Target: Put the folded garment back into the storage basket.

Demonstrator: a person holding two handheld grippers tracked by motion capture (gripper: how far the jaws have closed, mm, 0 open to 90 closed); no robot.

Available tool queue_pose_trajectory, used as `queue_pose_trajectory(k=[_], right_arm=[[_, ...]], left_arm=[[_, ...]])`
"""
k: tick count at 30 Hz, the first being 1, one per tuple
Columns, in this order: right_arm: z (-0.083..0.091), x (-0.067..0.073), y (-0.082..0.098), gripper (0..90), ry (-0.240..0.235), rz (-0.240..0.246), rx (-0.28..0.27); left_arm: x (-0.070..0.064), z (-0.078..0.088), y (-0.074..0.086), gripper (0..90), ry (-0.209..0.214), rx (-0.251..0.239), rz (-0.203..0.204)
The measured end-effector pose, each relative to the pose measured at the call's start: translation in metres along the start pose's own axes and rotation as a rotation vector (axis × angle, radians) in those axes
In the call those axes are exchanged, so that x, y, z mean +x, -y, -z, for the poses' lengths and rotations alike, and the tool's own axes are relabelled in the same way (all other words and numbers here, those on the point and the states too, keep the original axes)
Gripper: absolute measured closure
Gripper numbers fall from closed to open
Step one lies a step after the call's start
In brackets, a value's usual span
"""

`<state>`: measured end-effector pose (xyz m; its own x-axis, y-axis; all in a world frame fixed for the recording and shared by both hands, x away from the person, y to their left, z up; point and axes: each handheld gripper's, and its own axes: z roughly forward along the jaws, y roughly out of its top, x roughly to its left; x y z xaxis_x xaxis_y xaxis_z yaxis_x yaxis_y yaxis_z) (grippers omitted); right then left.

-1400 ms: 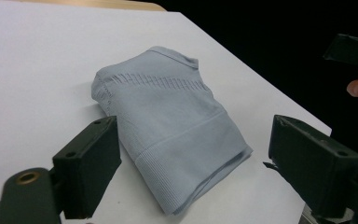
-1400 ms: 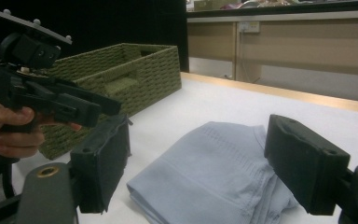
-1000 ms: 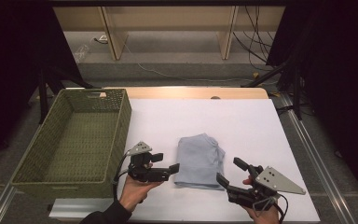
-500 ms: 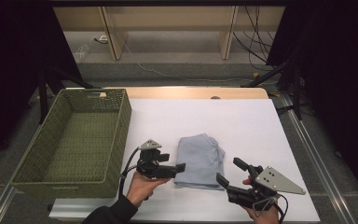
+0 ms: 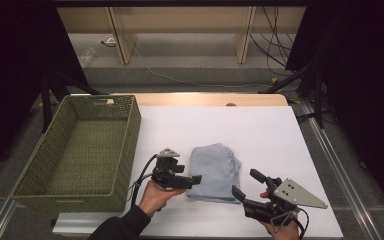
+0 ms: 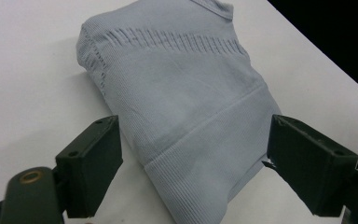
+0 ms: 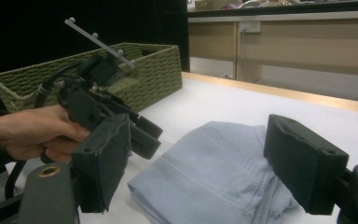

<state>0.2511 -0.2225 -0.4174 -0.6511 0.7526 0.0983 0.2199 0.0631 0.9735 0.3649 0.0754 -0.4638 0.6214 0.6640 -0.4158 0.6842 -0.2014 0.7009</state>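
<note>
- A folded sweater (image 5: 214, 171) of pale grey-blue knit lies on the white counter (image 5: 260, 135), near the front edge and a little left of the middle; it is a soft, roughly rectangular bundle.
- In the left gripper view the sweater (image 6: 177, 107) shows a fine ribbed band along its near hem and a row of small openwork stitches across its far part.
- The left gripper (image 5: 190, 180) sits at the sweater's left edge, held in a hand (image 5: 152, 196) with a dark sleeve; its jaws stand wide apart, one on each side of the sweater's near corner, gripping nothing.
- The right gripper (image 5: 247, 187) is near the front right of the sweater, close to its near right corner, with a grey three-cornered plate on top; its black jaws are also spread wide and hold nothing.
- In the right gripper view the sweater (image 7: 223, 172) lies between the two blocky jaws, with the left gripper (image 7: 140, 130) and its hand (image 7: 30, 135) beyond on the left.
- A green woven basket (image 5: 80, 150), rectangular with cut-out handles, stands at the counter's left side, just left of the left gripper.
- Cables (image 5: 275, 60) trail across the floor beyond the far edge.
</note>
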Motion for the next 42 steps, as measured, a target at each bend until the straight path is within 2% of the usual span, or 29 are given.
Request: queue_pose_trajectory(k=[3,9,14,24,27,31,36,39,42], right_arm=[[0.0,0.001,0.0,23.8,0.0,0.0,0.002],[-0.001,0.001,0.0,23.8,-0.006,0.005,0.005],[-0.001,0.001,0.0,23.8,-0.004,0.004,0.005],[-0.001,0.001,0.0,23.9,-0.009,0.007,0.006],[-0.001,0.001,0.0,23.9,-0.01,0.006,0.005],[-0.001,0.001,0.0,24.0,-0.01,0.007,0.007],[-0.001,0.001,0.0,24.0,-0.01,0.007,0.008],[-0.001,0.001,0.0,24.1,-0.01,0.007,0.007],[-0.001,0.001,0.0,24.1,-0.01,0.007,0.007]], left_arm=[[0.002,-0.004,-0.001,17.5,-0.006,0.012,-0.002],[0.004,-0.012,-0.003,18.3,-0.008,0.025,0.019],[0.003,-0.021,-0.004,18.4,-0.017,0.051,0.014],[0.006,-0.029,-0.005,19.4,-0.033,0.063,0.029],[0.009,-0.029,-0.006,19.7,-0.034,0.057,0.034],[0.014,-0.034,-0.006,20.1,-0.04,0.074,0.045],[0.014,-0.04,-0.006,20.5,-0.034,0.096,0.036],[0.016,-0.043,-0.006,21.1,-0.025,0.105,0.053],[0.017,-0.047,-0.007,22.9,-0.016,0.116,0.053]])
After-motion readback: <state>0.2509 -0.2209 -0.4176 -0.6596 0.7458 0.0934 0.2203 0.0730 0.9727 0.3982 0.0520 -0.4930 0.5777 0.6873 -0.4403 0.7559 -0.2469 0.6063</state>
